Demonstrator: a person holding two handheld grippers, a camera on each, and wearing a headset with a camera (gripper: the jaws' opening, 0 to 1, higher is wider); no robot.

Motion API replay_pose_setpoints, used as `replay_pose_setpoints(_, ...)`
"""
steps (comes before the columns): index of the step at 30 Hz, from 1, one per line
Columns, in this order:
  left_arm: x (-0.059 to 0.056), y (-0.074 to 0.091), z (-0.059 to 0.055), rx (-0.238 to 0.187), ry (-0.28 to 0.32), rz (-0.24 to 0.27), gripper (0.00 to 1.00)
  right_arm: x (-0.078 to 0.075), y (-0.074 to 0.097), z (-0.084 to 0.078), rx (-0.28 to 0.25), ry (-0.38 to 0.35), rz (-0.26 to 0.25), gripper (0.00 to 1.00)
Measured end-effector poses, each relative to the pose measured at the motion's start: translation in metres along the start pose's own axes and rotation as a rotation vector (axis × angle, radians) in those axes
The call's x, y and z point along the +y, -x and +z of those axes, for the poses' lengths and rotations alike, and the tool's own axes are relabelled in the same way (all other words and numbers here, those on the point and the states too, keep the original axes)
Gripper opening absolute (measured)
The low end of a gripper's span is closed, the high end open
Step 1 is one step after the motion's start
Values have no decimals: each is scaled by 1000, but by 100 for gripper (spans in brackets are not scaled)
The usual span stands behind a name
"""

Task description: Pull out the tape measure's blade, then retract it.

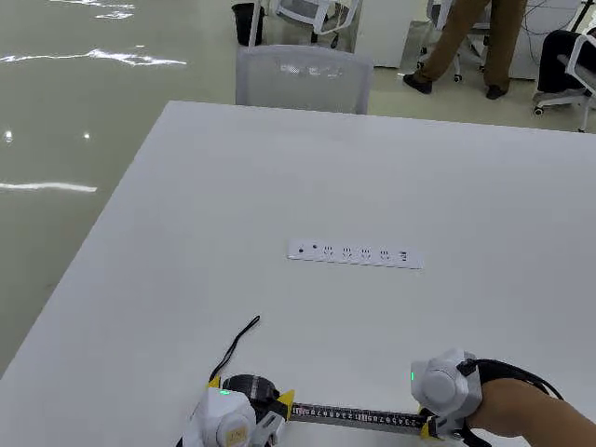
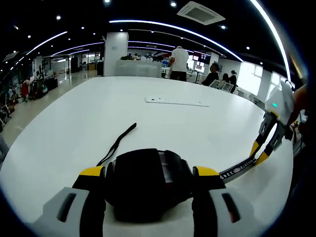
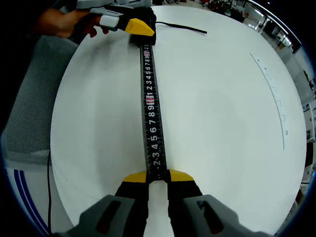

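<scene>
At the near left of the white table (image 1: 279, 168), the left gripper (image 1: 250, 391) holds the black tape measure (image 2: 148, 180). Its yellow-tipped jaws are spread to the width of the housing and press against both sides. The housing rests on the tabletop close to the near edge. A thin black strap (image 2: 118, 143) runs from the housing across the table, away from the person, and lies slack.

In the centre, the blade (image 3: 150, 108) runs from the mouth of the housing to the right. It lies flat and straight on the table with its printed scale facing up, and the scale can be read in the right gripper view.

At the near right, the right gripper (image 3: 158, 177) grips the free end of the blade. Its jaws are drawn in narrow, with the yellow tips pinching the strip from either edge. Whether the end hook sits between the tips cannot be told.

Farther back, well apart from the work, a white power strip (image 1: 354, 253) lies on the table and a grey chair (image 1: 303, 79) stands at the far edge.

Progress, as a judgement: a good length of blade spans the gap between the two grippers, so the pull-out step appears done or nearly done. The retraction is not yet begun. What is left is to bring the blade end back toward the housing under control, so that the blade feeds back in.
</scene>
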State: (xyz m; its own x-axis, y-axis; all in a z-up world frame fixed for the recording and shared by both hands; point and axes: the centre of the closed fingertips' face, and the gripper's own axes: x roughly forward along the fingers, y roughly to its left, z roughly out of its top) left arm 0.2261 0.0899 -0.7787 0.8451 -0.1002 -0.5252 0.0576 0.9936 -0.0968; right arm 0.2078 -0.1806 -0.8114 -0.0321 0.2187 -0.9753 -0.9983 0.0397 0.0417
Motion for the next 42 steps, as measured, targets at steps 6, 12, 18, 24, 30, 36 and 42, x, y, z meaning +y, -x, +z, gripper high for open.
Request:
replay_pose_setpoints(6, -1, 0, -3, 15, -42, -1, 66, 0, 0, 0, 0, -1, 0, 13)
replay_pose_setpoints(12, 1, -4, -6, 34, -69, 7, 64, 0, 2, 1, -2, -9, -5, 13)
replay_pose_setpoints(18, 4, -4, -9, 36, -80, -5, 63, 3, 5, 4, -1, 11, -12, 13)
replay_pose_setpoints(24, 3, -3, -8, 32, -91, -22, 62, 0, 2, 3, -14, -1, -15, 13)
replay_pose_setpoints(30, 2, -1, -10, 39, -97, -35, 61, 1, -1, 1, -8, 2, -15, 13)
replay_pose_setpoints(36, 2, 1, -8, 43, -98, -35, 61, 3, 1, 2, -12, -7, -18, 13)
replay_pose_setpoints(42, 0, 7, -5, 47, -93, -35, 61, 2, 1, 3, -41, -44, -10, 13)
